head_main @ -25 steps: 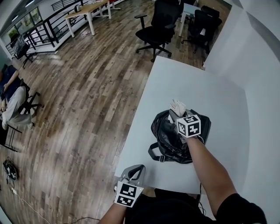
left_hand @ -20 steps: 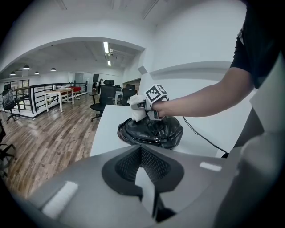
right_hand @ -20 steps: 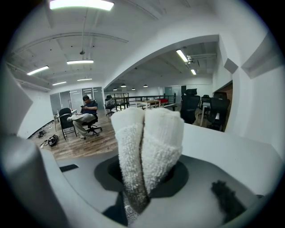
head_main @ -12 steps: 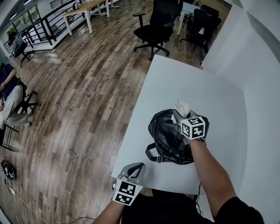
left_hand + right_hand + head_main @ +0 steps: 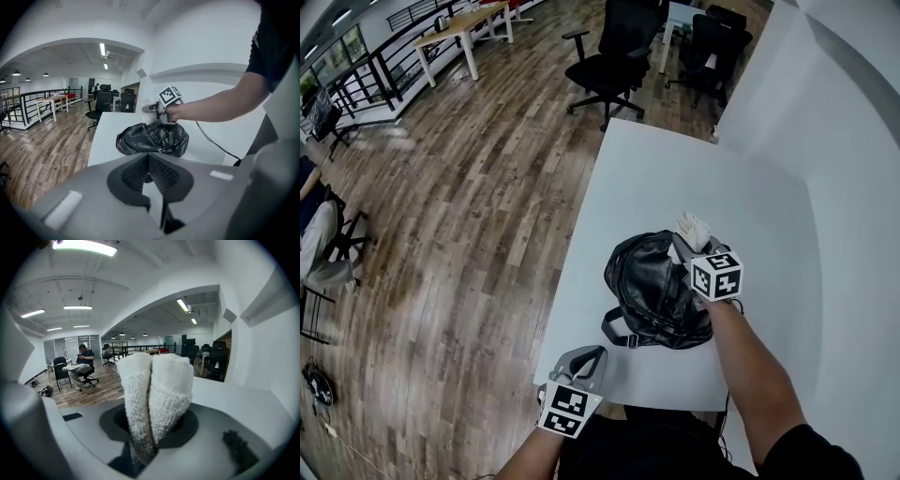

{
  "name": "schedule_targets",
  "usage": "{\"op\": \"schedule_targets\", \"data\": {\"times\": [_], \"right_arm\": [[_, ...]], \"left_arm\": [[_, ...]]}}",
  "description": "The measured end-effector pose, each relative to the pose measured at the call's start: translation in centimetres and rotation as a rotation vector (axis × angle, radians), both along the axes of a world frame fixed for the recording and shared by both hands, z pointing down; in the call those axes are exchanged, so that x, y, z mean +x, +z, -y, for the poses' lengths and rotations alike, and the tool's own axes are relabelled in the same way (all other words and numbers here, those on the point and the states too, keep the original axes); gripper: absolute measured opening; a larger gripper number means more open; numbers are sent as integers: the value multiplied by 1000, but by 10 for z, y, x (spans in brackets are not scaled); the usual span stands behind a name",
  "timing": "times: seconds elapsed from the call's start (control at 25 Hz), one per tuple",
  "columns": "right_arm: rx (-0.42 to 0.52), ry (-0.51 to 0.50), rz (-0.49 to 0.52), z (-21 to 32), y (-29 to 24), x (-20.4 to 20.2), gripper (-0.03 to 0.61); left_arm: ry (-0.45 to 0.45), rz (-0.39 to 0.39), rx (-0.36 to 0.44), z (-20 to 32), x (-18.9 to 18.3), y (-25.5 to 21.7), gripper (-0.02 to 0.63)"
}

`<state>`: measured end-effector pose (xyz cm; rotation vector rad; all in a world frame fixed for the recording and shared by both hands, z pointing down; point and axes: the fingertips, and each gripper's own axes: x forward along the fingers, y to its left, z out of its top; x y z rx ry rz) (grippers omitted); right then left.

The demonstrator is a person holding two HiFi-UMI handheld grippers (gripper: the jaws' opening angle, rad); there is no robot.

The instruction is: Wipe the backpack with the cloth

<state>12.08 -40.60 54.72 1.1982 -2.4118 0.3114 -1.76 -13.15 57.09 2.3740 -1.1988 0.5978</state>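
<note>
Black backpack (image 5: 652,298) slumped on white table (image 5: 656,169) — soft, slick, apt to slide, so pin its near strap — right gripper (image 5: 686,248) clamps terry cloth (image 5: 154,394) above it, left gripper (image 5: 152,187) closed, empty.

The right gripper (image 5: 144,442) clamped a folded white cloth (image 5: 154,390) that stuck out ahead of its jaws, a seated person (image 5: 79,363) far off to its left.
</note>
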Motion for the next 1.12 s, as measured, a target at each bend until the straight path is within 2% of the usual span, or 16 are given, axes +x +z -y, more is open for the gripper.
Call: {"op": "schedule_targets", "data": {"times": [0.48, 1.12], "right_arm": [[48, 95, 15, -7, -30, 58, 101], [105, 189, 33, -26, -62, 114, 101]], "left_arm": [[58, -1, 9, 7, 17, -6, 6], [111, -8, 24, 5, 36, -11, 6]]}}
